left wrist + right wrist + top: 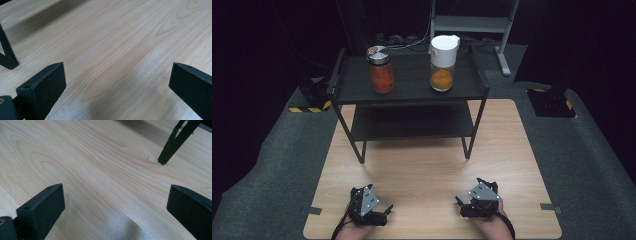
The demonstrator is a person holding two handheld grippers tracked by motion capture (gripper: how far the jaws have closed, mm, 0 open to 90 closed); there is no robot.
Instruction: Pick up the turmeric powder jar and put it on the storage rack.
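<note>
The person's hands are cut off at the bottom edge of the high view, and the room behind the shelf is too dark to make out. Each tool's own view shows just one foot of the shelf (pixel 409 85) — the rest runs out of frame.

Two jars stand on the top level of the black two-level shelf, well apart from each other and from both tools. The left jar (pixel 381 69) is glass, filled with red-orange stuff, and has a dark lid with a silver top. The right jar (pixel 443 62) has a tall white lid with a spout and holds orange powder low down.

The left tool (pixel 387 211) and right tool (pixel 460 203) rest low on the wooden surface (pixel 422 170) near its front edge — jaws spread wide, holding nothing.
</note>
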